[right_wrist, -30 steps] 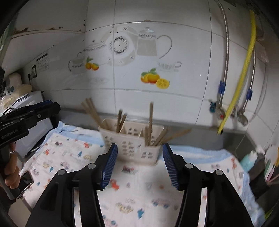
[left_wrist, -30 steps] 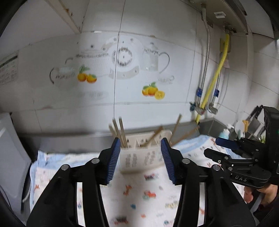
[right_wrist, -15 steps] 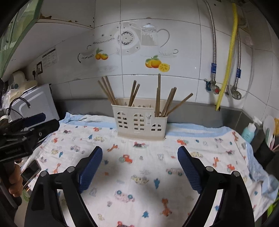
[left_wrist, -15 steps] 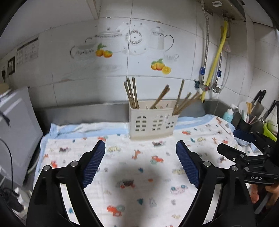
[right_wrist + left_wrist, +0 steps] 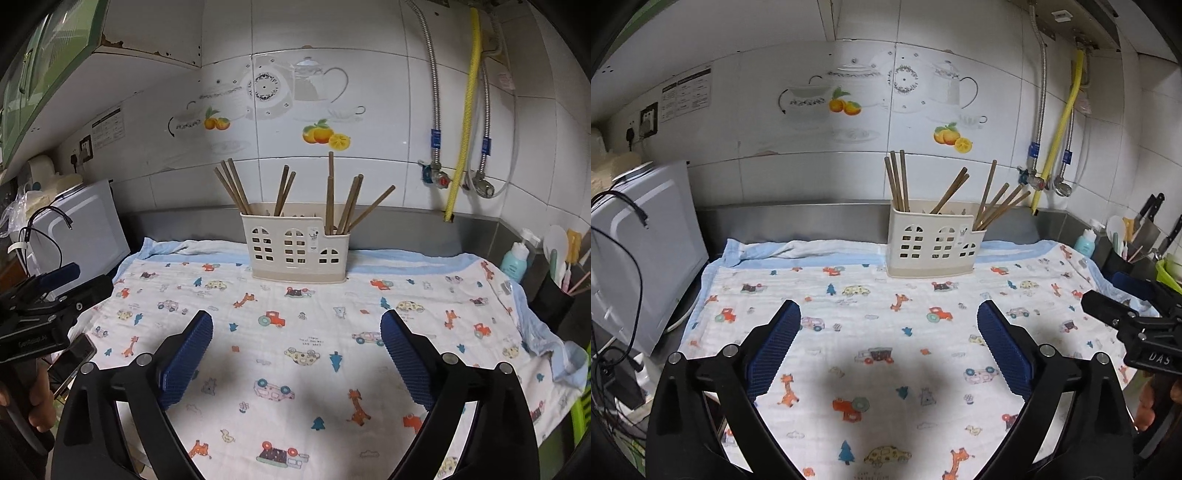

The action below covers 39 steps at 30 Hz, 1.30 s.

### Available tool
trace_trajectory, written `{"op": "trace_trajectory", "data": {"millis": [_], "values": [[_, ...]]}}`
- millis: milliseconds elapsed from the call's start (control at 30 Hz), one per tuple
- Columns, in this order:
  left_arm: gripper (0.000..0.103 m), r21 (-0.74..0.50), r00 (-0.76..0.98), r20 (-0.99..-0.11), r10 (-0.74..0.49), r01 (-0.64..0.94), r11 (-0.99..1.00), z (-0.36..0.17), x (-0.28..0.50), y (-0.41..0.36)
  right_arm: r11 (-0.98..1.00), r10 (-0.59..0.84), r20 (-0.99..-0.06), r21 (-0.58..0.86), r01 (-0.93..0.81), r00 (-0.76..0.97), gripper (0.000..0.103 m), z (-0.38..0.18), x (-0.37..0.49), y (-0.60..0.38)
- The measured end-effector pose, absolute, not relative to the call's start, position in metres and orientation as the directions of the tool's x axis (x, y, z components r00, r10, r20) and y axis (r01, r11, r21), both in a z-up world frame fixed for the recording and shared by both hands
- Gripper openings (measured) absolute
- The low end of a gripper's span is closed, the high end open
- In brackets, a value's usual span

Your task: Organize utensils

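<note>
left wrist view: left gripper (image 5: 888, 314) hangs over a cartoon-print cloth (image 5: 871, 343), its jaws spread wide and opening, nothing between them. at 12 o'clock from it, well apart, a cream holder (image 5: 932, 245) stands upright at the far edge of the cloth, with brown chopsticks (image 5: 899, 181) leaning in its compartments. right wrist view: right gripper (image 5: 297, 317) has jaws wide too and opening, holding nothing. the holder (image 5: 295, 251) sits at its 12 o'clock. a white appliance (image 5: 85, 229) stands at 10 o'clock.
</note>
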<state>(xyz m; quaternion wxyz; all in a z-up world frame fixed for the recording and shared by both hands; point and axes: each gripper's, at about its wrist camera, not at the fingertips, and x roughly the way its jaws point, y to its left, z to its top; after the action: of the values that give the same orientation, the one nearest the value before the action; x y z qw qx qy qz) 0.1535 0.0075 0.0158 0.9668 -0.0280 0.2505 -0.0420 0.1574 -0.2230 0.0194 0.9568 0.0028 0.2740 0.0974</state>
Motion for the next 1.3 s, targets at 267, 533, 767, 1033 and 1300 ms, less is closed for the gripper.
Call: {"op": "trace_trajectory", "data": {"millis": [267, 533, 767, 1033, 1300], "values": [[0.097, -0.030, 0.880, -0.474, -0.044, 0.034, 0.999, 0.018, 0.131, 0.007, 0.988, 0.150, -0.511, 0.046, -0.147, 0.846, 0.091, 0.016, 0.132, -0.224], [0.098, -0.027, 0.886, -0.463, -0.034, 0.025, 0.999, 0.016, 0.108, 0.010, 0.991, 0.134, -0.508, 0.042, -0.130, 0.851, 0.092, 0.014, 0.109, -0.224], [0.098, -0.032, 0.882, -0.471, -0.028, 0.015, 0.999, 0.011, 0.088, 0.013, 0.992, 0.114, -0.502, 0.019, -0.121, 0.857, 0.092, 0.010, 0.089, -0.222], [0.098, -0.023, 0.871, -0.490, -0.028, 0.019, 1.000, 0.003, 0.074, 0.010, 0.992, 0.123, -0.510, 0.036, -0.121, 0.851, 0.093, 0.001, 0.075, -0.225], [0.098, -0.024, 0.859, -0.512, -0.022, 0.011, 1.000, -0.007, 0.067, 0.006, 0.991, 0.130, -0.527, 0.048, -0.123, 0.840, 0.093, -0.009, 0.068, -0.225]]}}
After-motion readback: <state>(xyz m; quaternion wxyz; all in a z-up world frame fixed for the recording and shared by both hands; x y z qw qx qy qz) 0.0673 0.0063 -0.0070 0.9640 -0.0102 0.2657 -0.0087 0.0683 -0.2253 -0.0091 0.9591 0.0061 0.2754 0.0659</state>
